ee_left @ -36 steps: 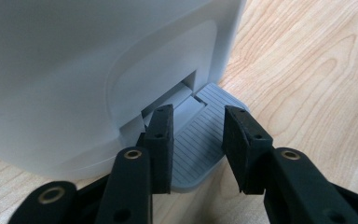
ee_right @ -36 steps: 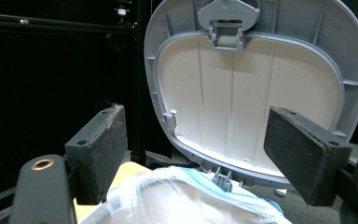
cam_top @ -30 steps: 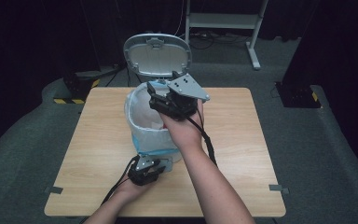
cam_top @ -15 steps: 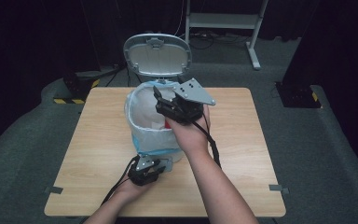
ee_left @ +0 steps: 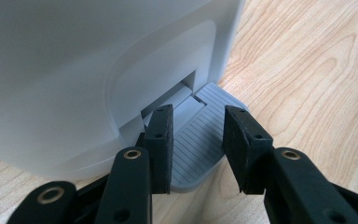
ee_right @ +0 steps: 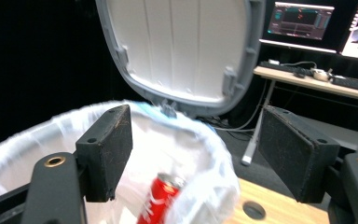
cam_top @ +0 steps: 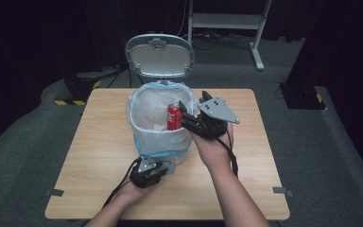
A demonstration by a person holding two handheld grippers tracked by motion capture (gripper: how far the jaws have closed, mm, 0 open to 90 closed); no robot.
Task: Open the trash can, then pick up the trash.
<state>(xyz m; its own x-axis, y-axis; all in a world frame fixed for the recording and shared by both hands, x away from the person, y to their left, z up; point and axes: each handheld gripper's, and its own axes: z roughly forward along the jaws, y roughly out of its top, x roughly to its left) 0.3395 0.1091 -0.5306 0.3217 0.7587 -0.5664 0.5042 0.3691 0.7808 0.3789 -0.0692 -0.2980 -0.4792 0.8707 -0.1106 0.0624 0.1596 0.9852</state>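
Right tongs (cam_top: 183, 113): held at the right rim of the bin, above the worktop; the jaws stand wide apart and have nothing between them. In the right gripper view the red can lies below the gap, not touched by the pads.
Left tongs (ee_left: 196, 148): low at the foot of the bin, on the person's side; the jaws stand partly apart, one on each side of the grey ribbed foot pedal (ee_left: 200, 140). I cannot tell if the pads press on it.
Red drink can (cam_top: 173, 117): inside the bin, tilted, resting against the right side of the liner, just beside the right tongs.
White plastic pedal bin (cam_top: 163, 151): standing near the middle of the light wooden worktop (cam_top: 90, 156), lined with a thin translucent bag with a blue edge (cam_top: 144, 111).
Grey-rimmed white lid (cam_top: 159, 56): raised upright behind the bin.
Person's hands: each forearm comes in from the bottom edge of the high view.
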